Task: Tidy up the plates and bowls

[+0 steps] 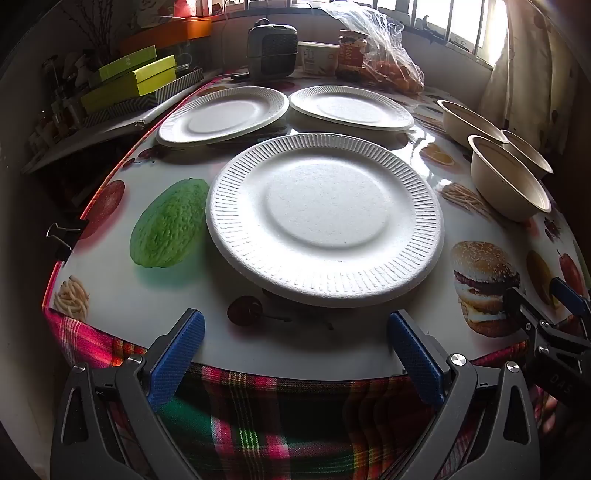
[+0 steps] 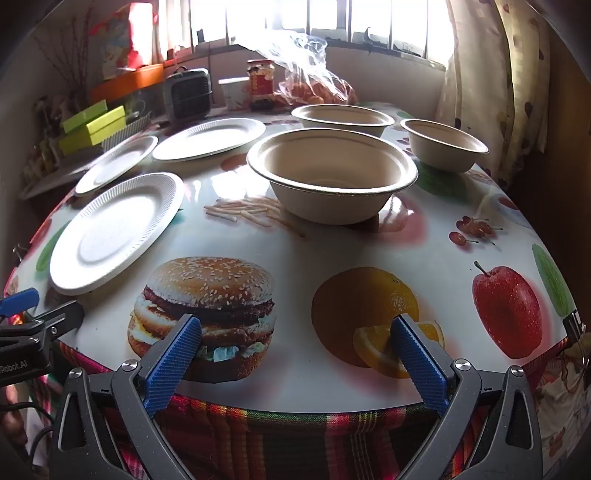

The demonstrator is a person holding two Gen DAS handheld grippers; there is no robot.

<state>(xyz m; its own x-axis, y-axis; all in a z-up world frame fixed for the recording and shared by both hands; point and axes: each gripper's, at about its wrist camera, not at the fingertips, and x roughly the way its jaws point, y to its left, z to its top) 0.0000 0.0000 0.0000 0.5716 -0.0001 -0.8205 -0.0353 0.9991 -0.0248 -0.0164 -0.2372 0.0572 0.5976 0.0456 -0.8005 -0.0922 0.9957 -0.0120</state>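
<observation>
1. My left gripper (image 1: 295, 343) is at the near table edge, fingers spread wide, nothing between them.
2. Far left of the room: stacked yellow-green boxes (image 1: 129, 83) on a side shelf, an orange box (image 1: 166, 31) behind them.
3. The table (image 1: 351, 343) has a glossy white cover printed with food: burger print (image 2: 207, 317), orange print (image 2: 365, 314), apple print (image 2: 506, 310). Plaid cloth (image 1: 258, 417) hangs under the front edge.
4. Three white foam plates: near plate (image 1: 325, 221) right ahead of my left gripper, left rear plate (image 1: 221, 114), right rear plate (image 1: 351, 107); the rear two are just beside each other.
5. Back centre: a small grey heater (image 1: 273, 46), a jar (image 1: 352, 53), a plastic bag of oranges (image 1: 391, 66).
6. Right side: three beige paper bowls, all upright: near bowl (image 2: 332, 173), far bowl (image 2: 343, 118), right bowl (image 2: 443, 144).
7. My right gripper (image 2: 295, 347) is over the table's near edge, fingers wide, holding nothing.
8. Barred window (image 2: 332, 22) behind, curtain (image 2: 491, 81) at far right.
</observation>
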